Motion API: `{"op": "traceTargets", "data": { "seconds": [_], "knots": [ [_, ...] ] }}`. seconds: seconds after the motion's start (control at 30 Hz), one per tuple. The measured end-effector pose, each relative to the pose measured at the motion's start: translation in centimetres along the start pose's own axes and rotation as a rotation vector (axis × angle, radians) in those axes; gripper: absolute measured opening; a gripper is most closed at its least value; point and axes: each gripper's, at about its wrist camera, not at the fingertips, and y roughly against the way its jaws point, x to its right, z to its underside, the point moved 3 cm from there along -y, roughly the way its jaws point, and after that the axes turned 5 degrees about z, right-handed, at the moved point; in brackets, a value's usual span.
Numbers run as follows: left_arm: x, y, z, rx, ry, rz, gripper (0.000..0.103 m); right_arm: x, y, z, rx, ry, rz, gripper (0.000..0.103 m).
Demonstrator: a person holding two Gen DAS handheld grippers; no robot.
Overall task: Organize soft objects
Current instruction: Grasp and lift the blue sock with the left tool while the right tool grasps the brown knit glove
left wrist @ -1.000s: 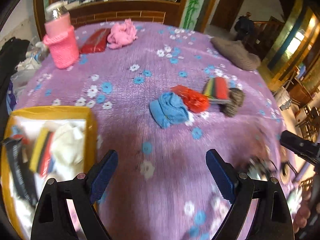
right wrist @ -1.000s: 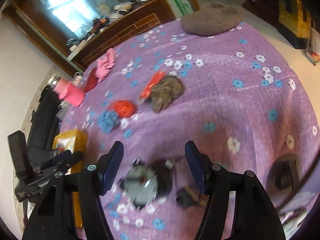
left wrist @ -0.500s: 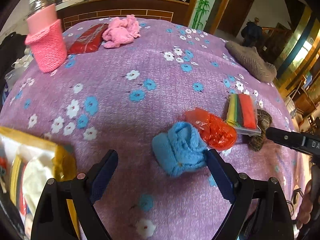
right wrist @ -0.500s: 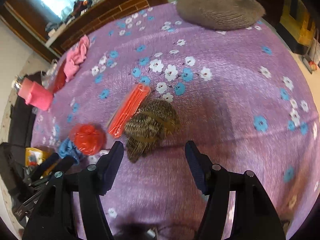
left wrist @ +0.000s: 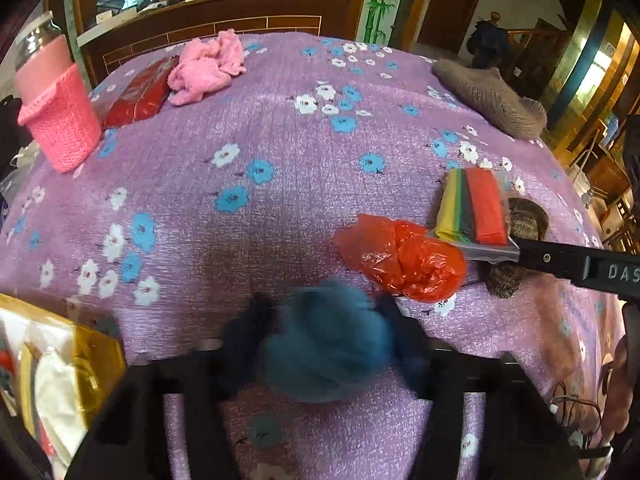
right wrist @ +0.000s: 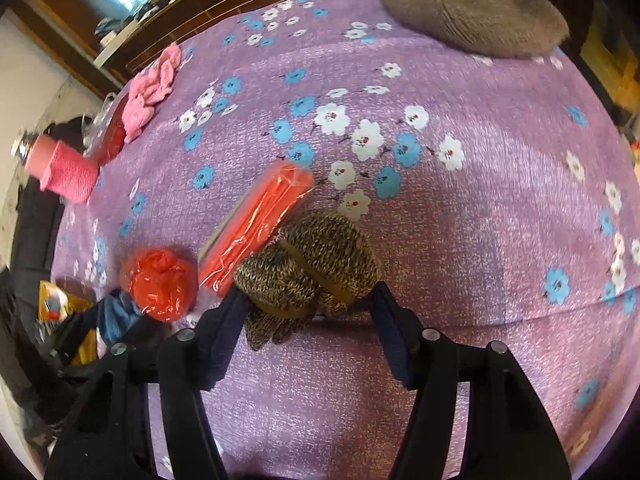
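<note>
On the purple flowered cloth [left wrist: 280, 152], my left gripper [left wrist: 326, 340] is open with its fingers on either side of a blue cloth ball [left wrist: 332, 352]; the view is blurred there. A crumpled red plastic bag [left wrist: 404, 260] and a pack of coloured sheets [left wrist: 476, 208] lie just right of it. My right gripper [right wrist: 308, 320] is open, its fingers flanking a brown knitted bundle [right wrist: 312, 268]. The orange pack [right wrist: 256, 228], the red bag [right wrist: 160, 280] and the blue ball [right wrist: 114, 314] show to its left.
A yellow box [left wrist: 64, 376] with soft items inside sits at the near left. A pink knitted bottle cover [left wrist: 60, 120], a red pack [left wrist: 140, 94] and a pink cloth [left wrist: 206, 66] lie at the far left. A grey-brown knitted hat [right wrist: 476, 20] lies far right.
Both grippers moved forward across the table. The left one came down around the blue ball. The right one closed in on the brown knitted bundle, which now sits between its fingers.
</note>
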Motion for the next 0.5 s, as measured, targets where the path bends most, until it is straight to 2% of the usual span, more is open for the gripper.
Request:
{"op": "traceTargets", "data": {
  "seconds": [0.27,0.5],
  "knots": [
    [-0.4,3.9,1.4,0.038,0.030,0.053,0.042,0.3,2.9,1.2,0.060,0.006,0.036,0.056],
    [-0.8,10.4,4.3,0.111,0.050,0.131,0.040,0.1,7.2,3.6,0.135,0.017,0.044,0.056]
  ]
}}
